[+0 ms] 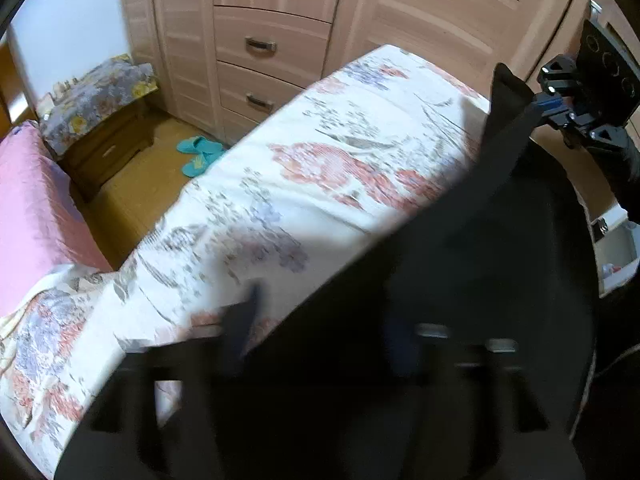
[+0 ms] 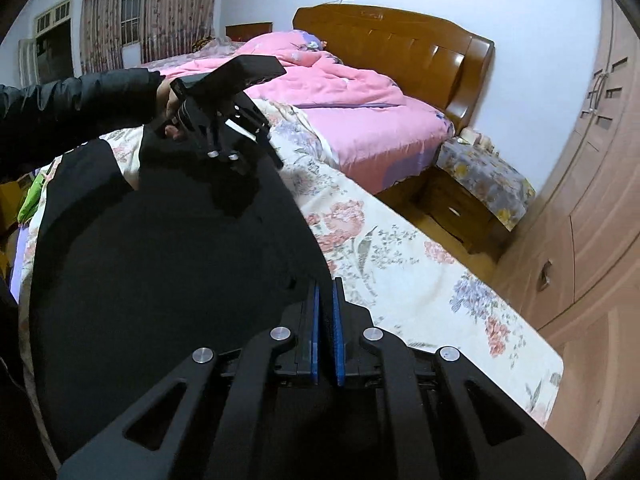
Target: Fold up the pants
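Black pants (image 2: 168, 264) are held up over a floral-covered table (image 2: 400, 264), stretched between both grippers. My right gripper (image 2: 326, 292) has its blue pads shut on the pants' edge. It also shows in the left wrist view (image 1: 538, 106), pinching a corner of the pants (image 1: 480, 260). My left gripper (image 2: 264, 148) shows in the right wrist view, shut on the far edge of the pants. In its own view the left gripper (image 1: 320, 320) is blurred and partly covered by the dark cloth.
A bed with a pink quilt (image 2: 340, 92) and wooden headboard (image 2: 400, 40) lies beyond the table. A nightstand (image 2: 476, 192) with a floral cover stands beside it. A wardrobe with drawers (image 1: 272, 48) faces the table. Teal slippers (image 1: 198, 156) lie on the floor.
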A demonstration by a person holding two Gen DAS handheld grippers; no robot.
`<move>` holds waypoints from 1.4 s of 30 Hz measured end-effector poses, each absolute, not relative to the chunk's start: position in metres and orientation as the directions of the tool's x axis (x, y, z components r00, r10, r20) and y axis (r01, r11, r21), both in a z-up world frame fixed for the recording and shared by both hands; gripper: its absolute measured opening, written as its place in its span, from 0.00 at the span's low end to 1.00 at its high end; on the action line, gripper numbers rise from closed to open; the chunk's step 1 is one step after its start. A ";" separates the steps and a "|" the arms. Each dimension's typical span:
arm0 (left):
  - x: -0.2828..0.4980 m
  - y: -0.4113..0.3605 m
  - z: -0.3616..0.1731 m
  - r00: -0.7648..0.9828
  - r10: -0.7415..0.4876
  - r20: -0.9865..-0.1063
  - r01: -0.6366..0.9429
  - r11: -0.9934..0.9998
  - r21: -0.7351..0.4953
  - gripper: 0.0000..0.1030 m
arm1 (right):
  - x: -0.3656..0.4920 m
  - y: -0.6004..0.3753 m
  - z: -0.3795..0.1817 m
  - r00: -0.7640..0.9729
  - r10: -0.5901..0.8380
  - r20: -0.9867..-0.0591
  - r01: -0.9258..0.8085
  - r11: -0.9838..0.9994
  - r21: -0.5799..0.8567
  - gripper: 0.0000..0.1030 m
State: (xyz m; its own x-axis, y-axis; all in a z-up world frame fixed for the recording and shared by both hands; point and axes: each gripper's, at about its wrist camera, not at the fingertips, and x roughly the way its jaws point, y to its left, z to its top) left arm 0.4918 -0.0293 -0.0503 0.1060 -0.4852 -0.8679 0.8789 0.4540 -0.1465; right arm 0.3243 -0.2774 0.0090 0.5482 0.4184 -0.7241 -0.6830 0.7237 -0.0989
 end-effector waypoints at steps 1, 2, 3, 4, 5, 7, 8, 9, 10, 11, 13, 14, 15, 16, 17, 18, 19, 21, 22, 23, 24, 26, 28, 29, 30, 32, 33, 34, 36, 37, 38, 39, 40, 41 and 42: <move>0.486 -0.027 -0.048 0.118 -0.485 -0.867 0.880 0.455 -0.135 0.23 | 0.322 -0.278 0.008 0.551 0.414 -0.725 -0.678 0.729 -0.098 0.09; 0.479 -0.025 -0.044 0.132 -0.483 -0.866 0.883 0.455 -0.119 0.16 | 0.320 -0.277 0.009 0.555 0.409 -0.724 -0.668 0.738 -0.096 0.09; 0.468 -0.022 -0.039 0.158 -0.475 -0.865 0.885 0.456 -0.089 0.14 | 0.315 -0.279 0.011 0.564 0.404 -0.721 -0.657 0.748 -0.095 0.09; 0.458 -0.020 -0.032 0.185 -0.467 -0.865 0.886 0.460 -0.058 0.13 | 0.311 -0.279 0.013 0.571 0.399 -0.717 -0.648 0.756 -0.095 0.09; 0.441 -0.017 -0.022 0.220 -0.455 -0.863 0.887 0.462 -0.018 0.12 | 0.306 -0.279 0.016 0.582 0.395 -0.711 -0.636 0.766 -0.095 0.09; 0.415 -0.014 -0.006 0.290 -0.419 -0.860 0.882 0.467 0.070 0.12 | 0.294 -0.278 0.023 0.599 0.394 -0.697 -0.621 0.778 -0.094 0.09; 0.399 -0.014 0.004 0.333 -0.398 -0.855 0.875 0.468 0.123 0.12 | 0.285 -0.277 0.030 0.609 0.395 -0.688 -0.618 0.780 -0.099 0.09; 0.377 -0.012 0.016 0.375 -0.376 -0.847 0.866 0.469 0.175 0.12 | 0.274 -0.276 0.037 0.620 0.395 -0.678 -0.616 0.781 -0.107 0.09; 0.357 -0.012 0.027 0.409 -0.360 -0.839 0.857 0.467 0.217 0.12 | 0.267 -0.275 0.042 0.625 0.397 -0.672 -0.614 0.782 -0.109 0.09; 0.339 -0.010 0.036 0.438 -0.348 -0.829 0.848 0.465 0.252 0.12 | 0.253 -0.275 0.050 0.634 0.405 -0.659 -0.612 0.783 -0.108 0.09; 0.295 -0.006 0.051 0.492 -0.324 -0.808 0.825 0.470 0.314 0.12 | 0.231 -0.274 0.059 0.641 0.417 -0.645 -0.615 0.781 -0.106 0.09; 0.266 -0.004 0.057 0.514 -0.312 -0.799 0.814 0.472 0.339 0.12 | 0.215 -0.273 0.062 0.642 0.419 -0.642 -0.619 0.778 -0.112 0.09; 0.247 -0.003 0.057 0.521 -0.307 -0.797 0.811 0.469 0.350 0.11 | 0.196 -0.271 0.061 0.640 0.418 -0.645 -0.622 0.774 -0.115 0.09; 0.228 -0.002 0.056 0.524 -0.301 -0.796 0.809 0.467 0.356 0.11 | 0.180 -0.269 0.057 0.634 0.422 -0.648 -0.625 0.773 -0.108 0.09; 0.209 -0.001 0.051 0.524 -0.296 -0.799 0.807 0.471 0.355 0.11 | 0.168 -0.268 0.053 0.628 0.427 -0.650 -0.626 0.774 -0.096 0.09; 0.187 0.000 0.042 0.518 -0.285 -0.806 0.807 0.476 0.350 0.11 | 0.155 -0.268 0.047 0.619 0.434 -0.654 -0.627 0.775 -0.079 0.09; 0.169 0.001 0.032 0.512 -0.280 -0.812 0.807 0.480 0.344 0.11 | 0.141 -0.266 0.036 0.605 0.439 -0.664 -0.626 0.778 -0.056 0.09; 0.139 0.001 0.005 0.472 -0.277 -0.837 0.812 0.506 0.291 0.11 | 0.119 -0.267 0.009 0.567 0.446 -0.692 -0.609 0.793 0.012 0.09; 0.128 0.001 -0.008 0.458 -0.271 -0.847 0.814 0.511 0.277 0.11 | 0.112 -0.267 0.001 0.557 0.448 -0.700 -0.603 0.797 0.031 0.09; 0.117 0.001 -0.025 0.440 -0.262 -0.859 0.812 0.525 0.256 0.11 | 0.101 -0.265 -0.015 0.535 0.443 -0.719 -0.589 0.806 0.058 0.09; 0.113 -0.001 -0.036 0.431 -0.254 -0.866 0.809 0.534 0.246 0.12 | 0.094 -0.264 -0.027 0.520 0.438 -0.733 -0.581 0.811 0.073 0.09; 0.106 -0.003 -0.059 0.427 -0.222 -0.876 0.797 0.550 0.250 0.12 | 0.082 -0.262 -0.048 0.493 0.437 -0.752 -0.562 0.820 0.109 0.09; 0.108 -0.006 -0.078 0.422 -0.205 -0.883 0.785 0.571 0.242 0.12 | 0.076 -0.265 -0.059 0.488 0.455 -0.745 -0.529 0.833 0.163 0.09; 0.109 -0.006 -0.080 0.439 -0.216 -0.872 0.774 0.584 0.245 0.12 | 0.074 -0.268 -0.059 0.498 0.461 -0.734 -0.504 0.843 0.187 0.09; 0.113 -0.004 -0.078 0.431 -0.227 -0.874 0.766 0.603 0.222 0.13 | 0.070 -0.270 -0.060 0.507 0.454 -0.733 -0.481 0.855 0.196 0.12; 0.117 -0.002 -0.075 0.435 -0.232 -0.870 0.752 0.625 0.209 0.16 | 0.069 -0.275 -0.057 0.514 0.431 -0.742 -0.432 0.877 0.210 0.31; 0.117 -0.003 -0.074 0.447 -0.226 -0.865 0.747 0.627 0.222 0.16 | 0.065 -0.276 -0.055 0.524 0.418 -0.743 -0.416 0.886 0.205 0.44; 0.114 -0.004 -0.072 0.462 -0.217 -0.860 0.739 0.630 0.239 0.18 | 0.062 -0.278 -0.049 0.541 0.408 -0.735 -0.400 0.894 0.202 0.56; 0.109 -0.005 -0.070 0.488 -0.202 -0.849 0.723 0.639 0.263 0.27 | 0.047 -0.292 -0.036 0.593 0.392 -0.703 -0.347 0.913 0.216 0.60; 0.107 -0.006 -0.069 0.506 -0.197 -0.840 0.710 0.649 0.275 0.29 | 0.042 -0.302 -0.032 0.611 0.381 -0.694 -0.307 0.922 0.236 0.60; 0.106 -0.006 -0.067 0.516 -0.198 -0.834 0.700 0.659 0.277 0.33 | 0.038 -0.310 -0.031 0.623 0.371 -0.688 -0.271 0.928 0.255 0.60; 0.105 -0.007 -0.065 0.527 -0.200 -0.826 0.687 0.673 0.275 0.37 | 0.034 -0.321 -0.031 0.638 0.359 -0.681 -0.221 0.933 0.285 0.60; 0.104 -0.008 -0.063 0.540 -0.199 -0.818 0.675 0.682 0.280 0.38 | 0.034 -0.326 -0.033 0.643 0.355 -0.678 -0.187 0.932 0.310 0.60; 0.103 -0.008 -0.062 0.550 -0.198 -0.811 0.666 0.690 0.283 0.41 | 0.033 -0.336 -0.036 0.645 0.351 -0.679 -0.134 0.926 0.352 0.60; 0.102 -0.009 -0.061 0.557 -0.196 -0.807 0.657 0.698 0.285 0.47 | 0.033 -0.341 -0.040 0.643 0.347 -0.683 -0.102 0.923 0.372 0.59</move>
State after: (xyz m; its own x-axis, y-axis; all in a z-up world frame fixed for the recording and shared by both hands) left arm 0.1023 -0.0089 -0.0615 0.5575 -0.1959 -0.8067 0.6571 0.6981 0.2845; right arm 0.0332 -0.3408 -0.0397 0.6433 0.3465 -0.6827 -0.1024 0.9226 0.3718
